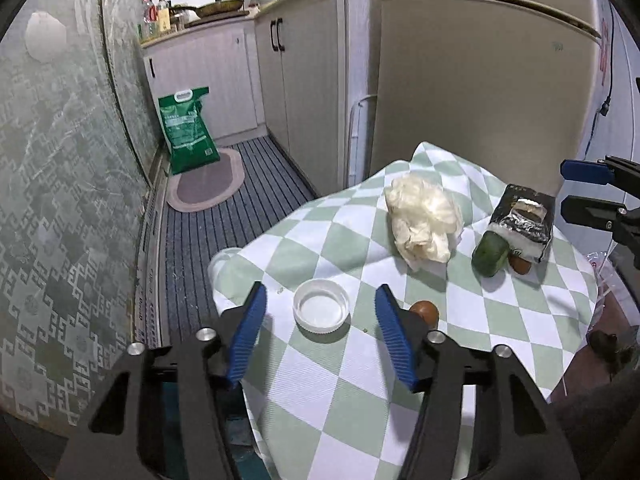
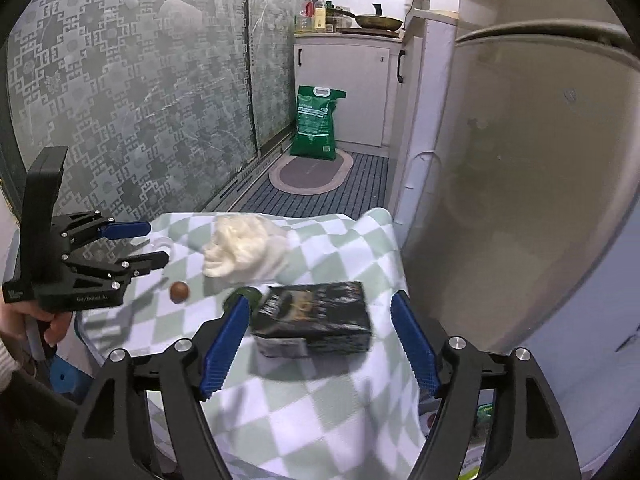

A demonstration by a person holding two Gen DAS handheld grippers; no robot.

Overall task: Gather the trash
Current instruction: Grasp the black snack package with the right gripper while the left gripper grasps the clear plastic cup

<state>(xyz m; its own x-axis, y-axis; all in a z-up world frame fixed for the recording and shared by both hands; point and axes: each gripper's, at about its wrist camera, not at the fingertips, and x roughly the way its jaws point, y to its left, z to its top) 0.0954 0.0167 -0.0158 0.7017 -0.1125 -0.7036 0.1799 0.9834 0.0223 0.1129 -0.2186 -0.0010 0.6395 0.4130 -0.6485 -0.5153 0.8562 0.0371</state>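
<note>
On the green-and-white checked tablecloth lie a white plastic cap, a crumpled white tissue wad, a green piece, a black torn carton and a brown nut. My left gripper is open, its blue pads either side of the cap, just short of it. My right gripper is open around the black carton, not touching. The tissue, nut and left gripper show in the right wrist view.
A beige fridge stands right behind the table. White cabinets line the far side. A green rice bag and an oval mat are on the striped floor. A patterned glass door runs along the left.
</note>
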